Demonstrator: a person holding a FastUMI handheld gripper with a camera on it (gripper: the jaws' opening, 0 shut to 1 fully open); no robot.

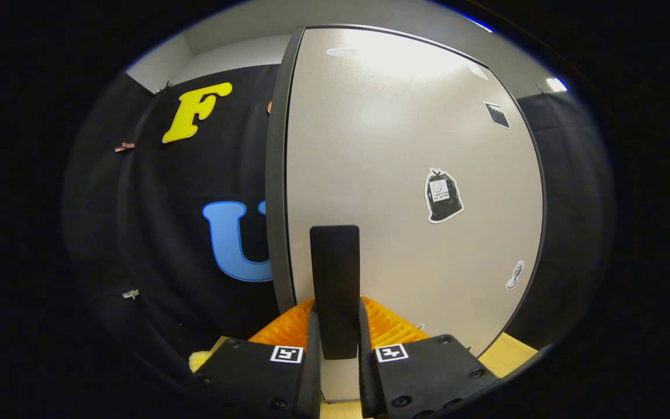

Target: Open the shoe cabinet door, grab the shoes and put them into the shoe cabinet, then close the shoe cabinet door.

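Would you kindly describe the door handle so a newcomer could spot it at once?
Find the big pale cabinet door with stickers on it. Low near its dark left edge, the handle stands upright between the orange fingers of the gripper, which press on it. It is a plain black bar.

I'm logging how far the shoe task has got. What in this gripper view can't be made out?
- Cabinet interior: hidden behind the door.
- Shoes: whether any are inside cannot be told, the door blocks it.
- Handle: its lower end is covered by the tongs, whose fingers sit on either side of it.
- Stickers on the door: print too small to read.
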